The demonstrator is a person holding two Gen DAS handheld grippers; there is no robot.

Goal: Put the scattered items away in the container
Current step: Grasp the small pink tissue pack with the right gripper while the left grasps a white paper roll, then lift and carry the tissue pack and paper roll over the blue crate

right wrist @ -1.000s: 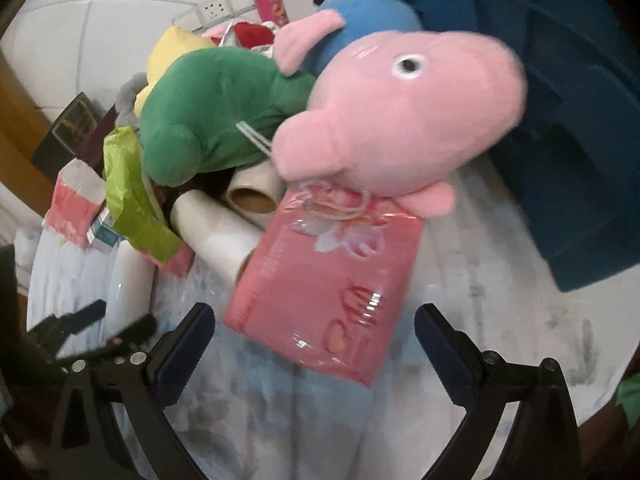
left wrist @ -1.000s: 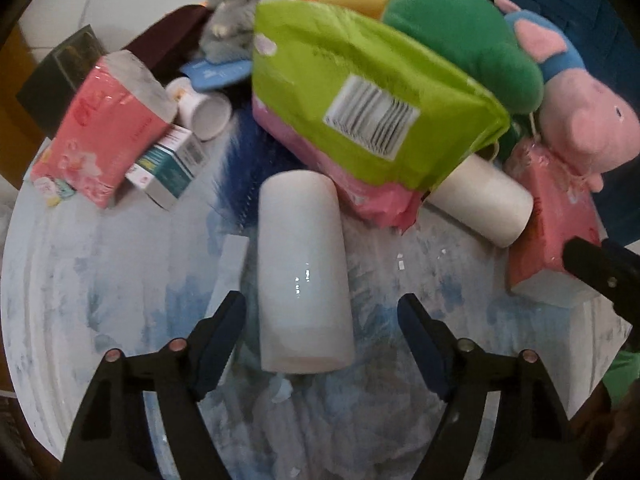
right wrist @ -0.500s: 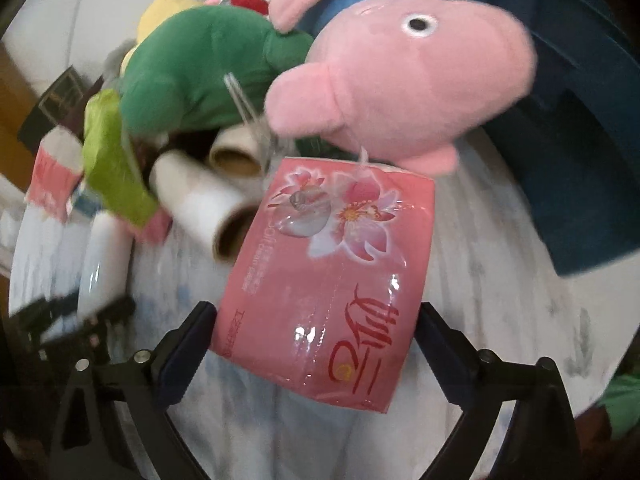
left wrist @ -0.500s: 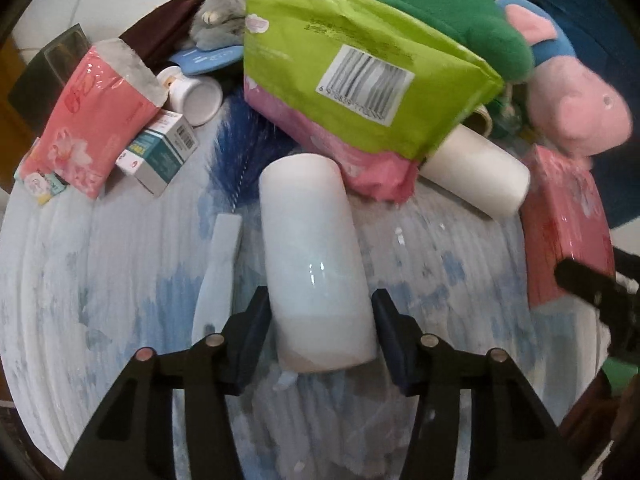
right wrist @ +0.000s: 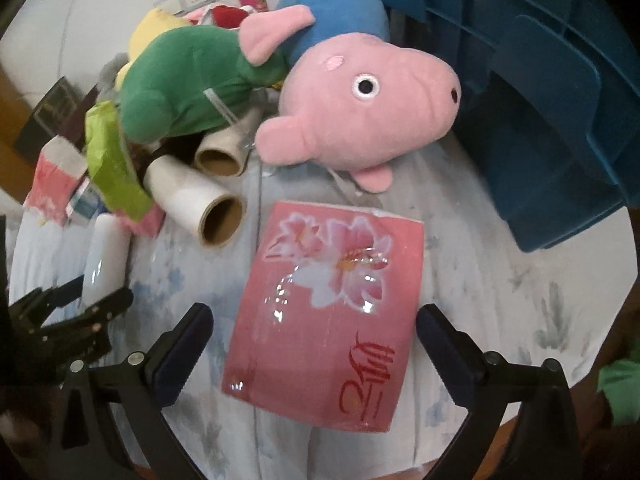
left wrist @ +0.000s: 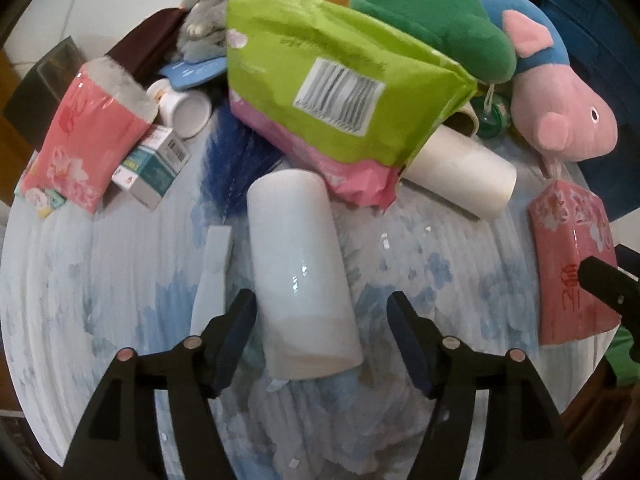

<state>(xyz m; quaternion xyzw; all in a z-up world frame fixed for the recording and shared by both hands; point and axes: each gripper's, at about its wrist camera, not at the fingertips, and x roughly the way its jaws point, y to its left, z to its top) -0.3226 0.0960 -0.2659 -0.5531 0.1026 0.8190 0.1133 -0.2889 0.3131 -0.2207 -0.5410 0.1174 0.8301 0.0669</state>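
A white roll (left wrist: 300, 264) lies on the blue-white tablecloth, its near end between the fingers of my open left gripper (left wrist: 320, 300). The left finger is at its side and a small gap shows on the right. A pink tissue pack (right wrist: 332, 304) with a flower print lies flat between the fingers of my open right gripper (right wrist: 314, 314). The blue crate (right wrist: 560, 100) stands at the far right. The pink pig plush (right wrist: 372, 108) lies just beyond the pack. In the right wrist view my left gripper (right wrist: 92, 304) shows at the left, by the white roll (right wrist: 106, 248).
Behind the roll is a pile: a green-and-pink packet (left wrist: 340, 92), a green plush (left wrist: 432, 20), two cardboard-core rolls (right wrist: 200, 200), a blue feathery brush (left wrist: 232, 160), a second pink tissue pack (left wrist: 84, 136), a small box (left wrist: 156, 164) and a white cup (left wrist: 188, 112). The table edge runs close in front.
My left fingers closed in on the white roll, then spread slightly. My right gripper moved forward, so the pink pack now lies between its fingers, and the pig plush looks farther off.
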